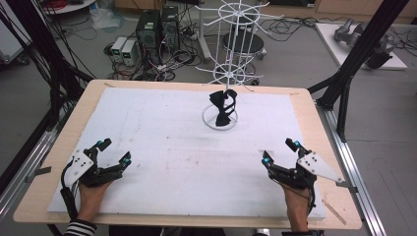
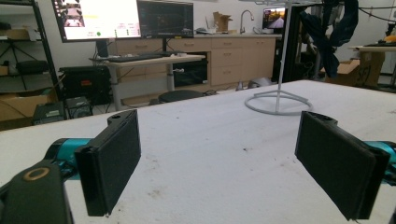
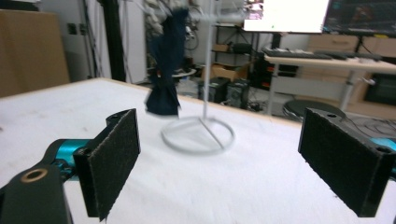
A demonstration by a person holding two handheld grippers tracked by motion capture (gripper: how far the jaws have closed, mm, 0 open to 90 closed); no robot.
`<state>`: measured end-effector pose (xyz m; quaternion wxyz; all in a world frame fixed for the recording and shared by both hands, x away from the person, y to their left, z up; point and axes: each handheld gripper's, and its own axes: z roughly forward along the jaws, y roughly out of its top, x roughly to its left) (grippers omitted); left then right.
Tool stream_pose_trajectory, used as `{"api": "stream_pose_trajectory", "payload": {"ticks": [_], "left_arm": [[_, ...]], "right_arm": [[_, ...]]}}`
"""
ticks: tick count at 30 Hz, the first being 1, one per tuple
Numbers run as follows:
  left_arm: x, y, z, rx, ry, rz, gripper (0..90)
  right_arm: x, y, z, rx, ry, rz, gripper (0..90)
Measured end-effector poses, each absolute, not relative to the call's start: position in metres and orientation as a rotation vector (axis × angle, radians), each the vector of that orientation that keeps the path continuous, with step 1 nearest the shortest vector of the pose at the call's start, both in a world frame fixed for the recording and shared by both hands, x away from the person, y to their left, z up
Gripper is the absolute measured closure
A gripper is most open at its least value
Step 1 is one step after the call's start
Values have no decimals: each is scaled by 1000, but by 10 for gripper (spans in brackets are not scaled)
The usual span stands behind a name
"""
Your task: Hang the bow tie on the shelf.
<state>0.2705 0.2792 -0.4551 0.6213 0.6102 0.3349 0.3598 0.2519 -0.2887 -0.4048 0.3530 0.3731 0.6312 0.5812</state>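
On the desk (image 1: 314, 147), a white sheet (image 1: 177, 162) covers most of the wooden top. Left gripper (image 1: 114, 153) sits at the near left corner of the sheet, fingers (image 2: 109, 161) spread wide apart, nothing between them. Right gripper (image 1: 280, 151) sits at the near right corner, its fingers (image 3: 112, 161) likewise released and empty. Both are held by a person's hands from the bottom edge; a striped sleeve (image 1: 78, 228) shows on the left arm. White wire rack (image 1: 230, 54) stands at the far centre of the sheet on a ring base (image 1: 206, 118), with spoked tiers up its thin pole. Dark cloth item (image 1: 223, 105) hangs low on the rack, just above the base; looks like a bow tie, but too blurred in the right gripper view to confirm. Both grippers well apart from the rack. Computer towers (image 1: 157, 29) and cables lie on the floor beyond the desk.
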Motion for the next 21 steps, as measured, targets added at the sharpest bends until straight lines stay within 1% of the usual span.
{"api": "stream_pose_trajectory", "payload": {"ticks": [4,8,21], "left_arm": [[270,279,-455,1403,771,827,147],[270,279,-455,1399,767,833,146],[270,279,-455,1399,769,836,146]], "right_arm": [[246,-294,-433,973,1594,1478,119],[248,-296,-452,987,1547,1486,119],[252,-297,-454,984,1540,1490,118]]}}
